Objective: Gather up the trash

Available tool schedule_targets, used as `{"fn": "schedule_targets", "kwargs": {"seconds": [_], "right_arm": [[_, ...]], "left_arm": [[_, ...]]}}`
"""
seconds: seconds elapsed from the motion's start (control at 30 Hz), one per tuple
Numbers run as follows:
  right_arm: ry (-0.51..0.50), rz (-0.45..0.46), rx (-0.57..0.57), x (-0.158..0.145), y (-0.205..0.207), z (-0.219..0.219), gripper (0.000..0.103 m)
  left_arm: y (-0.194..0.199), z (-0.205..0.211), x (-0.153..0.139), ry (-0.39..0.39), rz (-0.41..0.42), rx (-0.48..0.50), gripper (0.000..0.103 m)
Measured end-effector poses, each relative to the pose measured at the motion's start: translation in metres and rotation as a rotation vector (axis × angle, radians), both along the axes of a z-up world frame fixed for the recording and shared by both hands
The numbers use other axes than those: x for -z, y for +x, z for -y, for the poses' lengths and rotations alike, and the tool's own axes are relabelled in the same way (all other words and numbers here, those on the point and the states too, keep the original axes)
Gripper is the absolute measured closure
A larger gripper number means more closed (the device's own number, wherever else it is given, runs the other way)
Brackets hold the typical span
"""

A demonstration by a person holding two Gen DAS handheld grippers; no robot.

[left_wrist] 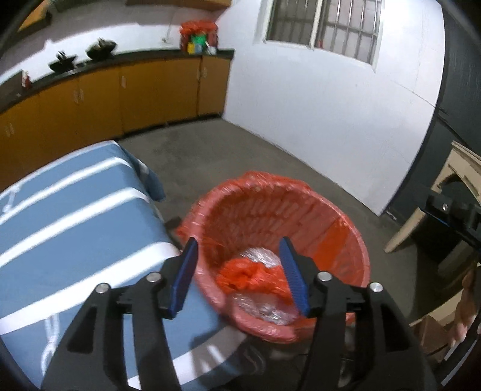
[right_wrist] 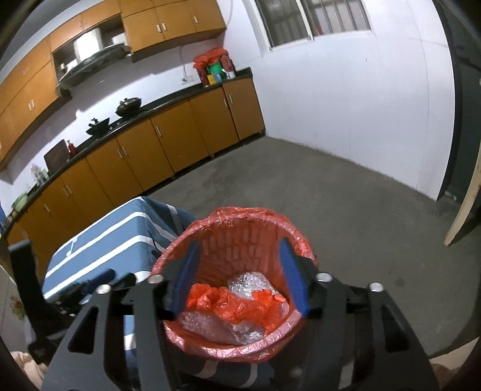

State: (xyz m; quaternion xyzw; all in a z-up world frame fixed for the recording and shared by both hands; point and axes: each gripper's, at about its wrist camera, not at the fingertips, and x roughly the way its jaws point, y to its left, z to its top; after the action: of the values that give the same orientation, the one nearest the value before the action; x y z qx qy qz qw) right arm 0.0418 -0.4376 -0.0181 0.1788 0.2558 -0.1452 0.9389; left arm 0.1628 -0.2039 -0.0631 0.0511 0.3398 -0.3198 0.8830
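- The left gripper (left_wrist: 239, 275) hangs over the near rim of a trash basket (left_wrist: 342, 240) lined with a red plastic bag (left_wrist: 240, 192). Its blue fingers (left_wrist: 185, 276) stand well apart and nothing is pinched between them.
- The right gripper (right_wrist: 239, 278) hovers above the same trash basket (right_wrist: 300, 243), also with its blue fingers (right_wrist: 293, 279) spread wide and holding nothing.
- Inside the basket lies the collected trash: a crumpled red plastic bag piece (left_wrist: 246, 276) on top of clear bubble wrap (left_wrist: 261, 255). In the right wrist view the red plastic (right_wrist: 231, 303) lies across the middle, with bubble wrap (right_wrist: 249, 282) behind it and more in front of it.
- None of that trash touches either gripper's fingers; it rests at the bottom of the basket, below the fingertips.
- The basket stands on the grey floor (left_wrist: 228, 156), just beside the corner of a table covered by a blue cloth with white stripes (left_wrist: 60, 216). The liner's rim (right_wrist: 240, 213) is folded over the basket's edge.
- Part of the other gripper's black body (left_wrist: 451, 213) shows at the right edge of the left wrist view; likewise a black frame (right_wrist: 27, 270) shows at the left edge of the right wrist view.
- Along the far wall runs a dark worktop (right_wrist: 168, 102) over orange-brown cabinets (right_wrist: 168, 144), with two dark pans (right_wrist: 127, 106) on it and a red bag of items (right_wrist: 210, 64) at its far end corner.
- A barred window (left_wrist: 324, 27) sits in the white wall.
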Motion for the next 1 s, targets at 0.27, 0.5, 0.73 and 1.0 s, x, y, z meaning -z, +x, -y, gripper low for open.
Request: {"fn": "schedule_targets", "kwargs": {"seconds": [0.27, 0.5, 0.73, 1.0], "right_arm": [[-0.119, 0.079, 0.031, -0.014, -0.024, -0.032, 0.009], [-0.298, 0.07, 0.048, -0.021, -0.046, -0.075, 0.002], [-0.304, 0.071, 0.022, -0.022, -0.067, -0.109, 0.002], [-0.316, 0.072, -0.012, -0.02, -0.081, -0.14, 0.002]], "left_arm": [[-0.04, -0.067, -0.041, 0.009, 0.185, -0.139, 0.015], [-0.08, -0.13, -0.061, 0.046, 0.297, -0.345, 0.004], [-0.113, -0.174, -0.073, 0.047, 0.305, -0.5, 0.004], [-0.155, -0.204, -0.079, 0.049, 0.325, -0.57, 0.004]]}}
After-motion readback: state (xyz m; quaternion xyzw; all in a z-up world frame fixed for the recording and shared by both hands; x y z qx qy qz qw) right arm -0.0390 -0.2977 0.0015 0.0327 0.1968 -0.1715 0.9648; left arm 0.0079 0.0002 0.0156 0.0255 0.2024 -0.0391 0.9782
